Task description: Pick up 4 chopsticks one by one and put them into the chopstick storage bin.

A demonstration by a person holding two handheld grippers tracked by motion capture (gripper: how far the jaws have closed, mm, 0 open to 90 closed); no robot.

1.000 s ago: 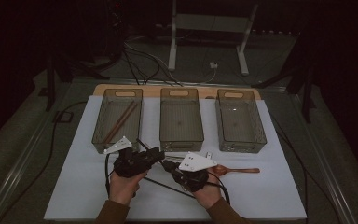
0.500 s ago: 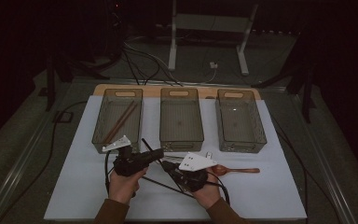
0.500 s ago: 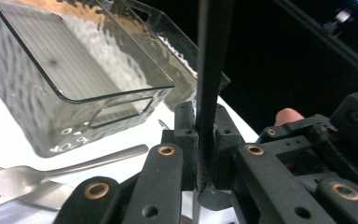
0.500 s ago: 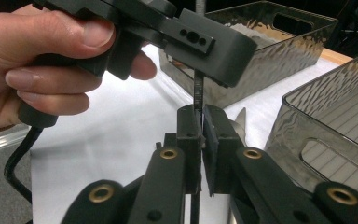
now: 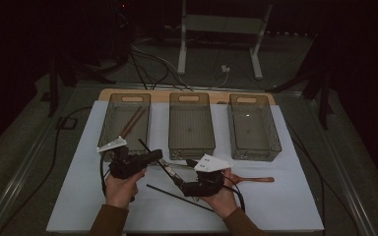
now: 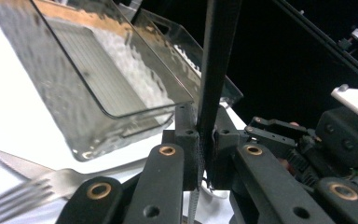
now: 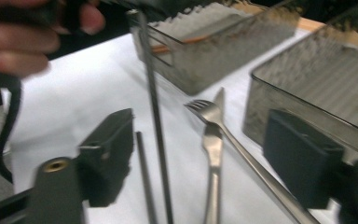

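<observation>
Between the pads of the left gripper (image 6: 200, 154) a black chopstick (image 6: 216, 70) is now clamped; the right gripper (image 7: 214, 154) has just opened, nothing between its pads, so the handover looks done.

A dim lab recording setup (hardly a home): white-covered table (image 5: 295, 211), loose floor cables (image 5: 147, 54), metal stand (image 5: 221, 29).

Dark room, white metal stand (image 5: 221, 29), floor cables (image 5: 152, 54)
</observation>
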